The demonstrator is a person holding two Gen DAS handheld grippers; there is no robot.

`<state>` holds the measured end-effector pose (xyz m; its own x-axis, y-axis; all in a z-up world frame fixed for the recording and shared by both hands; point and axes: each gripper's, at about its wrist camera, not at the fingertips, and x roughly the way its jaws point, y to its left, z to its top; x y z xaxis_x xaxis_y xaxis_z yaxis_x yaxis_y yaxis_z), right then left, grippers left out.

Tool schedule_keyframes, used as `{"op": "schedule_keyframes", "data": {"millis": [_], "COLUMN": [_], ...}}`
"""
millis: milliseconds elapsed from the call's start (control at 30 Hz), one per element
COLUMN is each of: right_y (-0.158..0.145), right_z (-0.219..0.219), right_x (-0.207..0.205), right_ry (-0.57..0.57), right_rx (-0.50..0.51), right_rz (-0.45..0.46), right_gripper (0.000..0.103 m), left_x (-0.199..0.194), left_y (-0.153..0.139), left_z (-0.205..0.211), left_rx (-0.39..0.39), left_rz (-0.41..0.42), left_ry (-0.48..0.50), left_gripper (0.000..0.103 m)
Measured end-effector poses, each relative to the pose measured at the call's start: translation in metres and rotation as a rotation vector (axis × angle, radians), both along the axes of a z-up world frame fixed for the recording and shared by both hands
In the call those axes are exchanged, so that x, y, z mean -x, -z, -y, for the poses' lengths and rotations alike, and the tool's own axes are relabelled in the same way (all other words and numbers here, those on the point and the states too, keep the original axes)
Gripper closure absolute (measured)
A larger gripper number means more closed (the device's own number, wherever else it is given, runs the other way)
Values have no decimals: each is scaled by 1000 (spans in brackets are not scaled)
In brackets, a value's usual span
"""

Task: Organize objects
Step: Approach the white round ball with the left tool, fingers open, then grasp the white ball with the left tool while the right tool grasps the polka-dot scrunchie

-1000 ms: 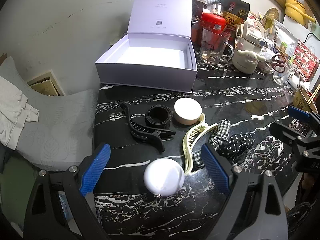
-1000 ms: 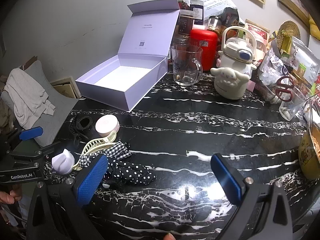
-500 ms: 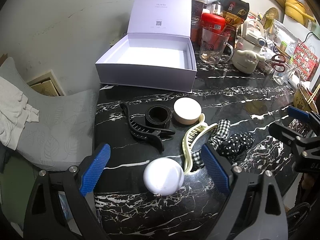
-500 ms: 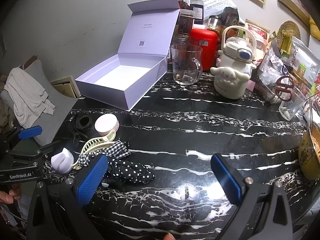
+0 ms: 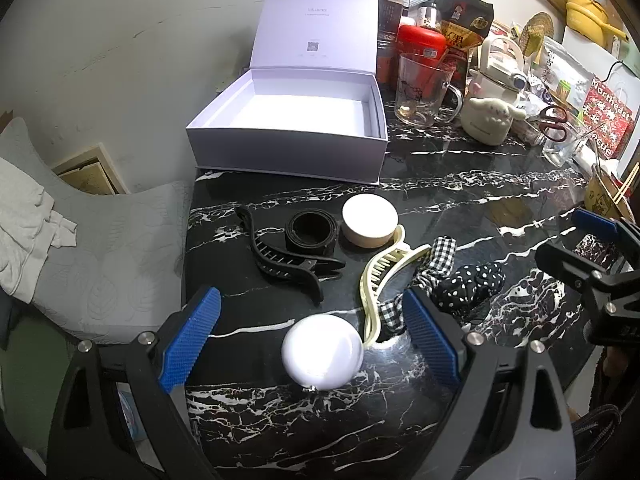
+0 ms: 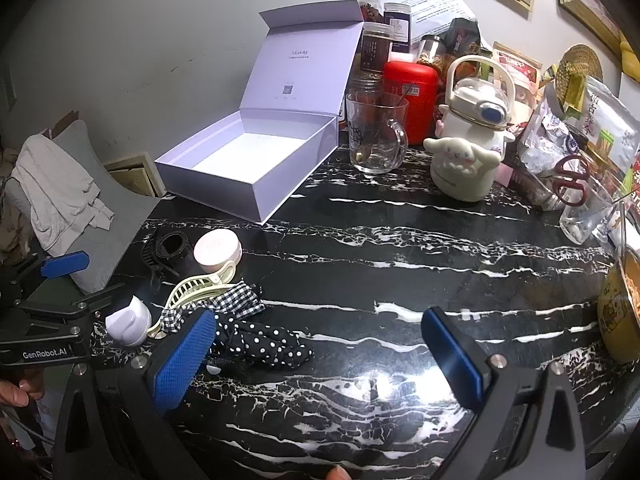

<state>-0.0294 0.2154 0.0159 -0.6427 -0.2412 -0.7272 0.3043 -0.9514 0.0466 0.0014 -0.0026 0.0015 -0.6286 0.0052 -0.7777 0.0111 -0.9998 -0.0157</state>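
An open lavender box (image 5: 304, 128) (image 6: 256, 160) with its lid up stands empty at the back left of the black marble table (image 5: 460, 200). In front of it lie a black hair claw (image 5: 288, 264), a black ring-shaped band (image 5: 312, 232), a round cream jar (image 5: 370, 220) (image 6: 218, 250), a cream hair claw (image 5: 380, 276) (image 6: 200, 284), a checked and polka-dot scrunchie (image 5: 468, 280) (image 6: 260, 336), and a white rounded case (image 5: 322, 352) (image 6: 128, 322). My left gripper (image 5: 312, 338) is open, its pads either side of the white case without touching it. My right gripper (image 6: 320, 350) is open over bare table beside the scrunchie.
Behind the box crowd a glass mug (image 6: 374, 136), a red canister (image 6: 412, 96), a white cartoon kettle (image 6: 468, 152), jars, snack bags and red scissors (image 6: 572, 184). A yellow bowl (image 6: 620, 320) sits at the right edge. A grey cushion (image 5: 108, 248) lies left of the table.
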Motion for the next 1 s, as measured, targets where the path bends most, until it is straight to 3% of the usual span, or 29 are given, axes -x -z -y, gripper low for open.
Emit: {"op": "schedule_keyframes", "data": {"millis": [667, 1000], "right_y": [4, 15], "right_z": [0, 1], "right_x": [-4, -18], "right_ry": [-11, -55], "right_rx": [-5, -10], "right_rz": [20, 38], "right_gripper": [0, 0], "left_x": [-8, -19], "left_y": [4, 19], "left_z": [-6, -9], "left_rx": [5, -12], "left_rz": [9, 42], "left_ry": [2, -4], "left_gripper": [11, 11]}}
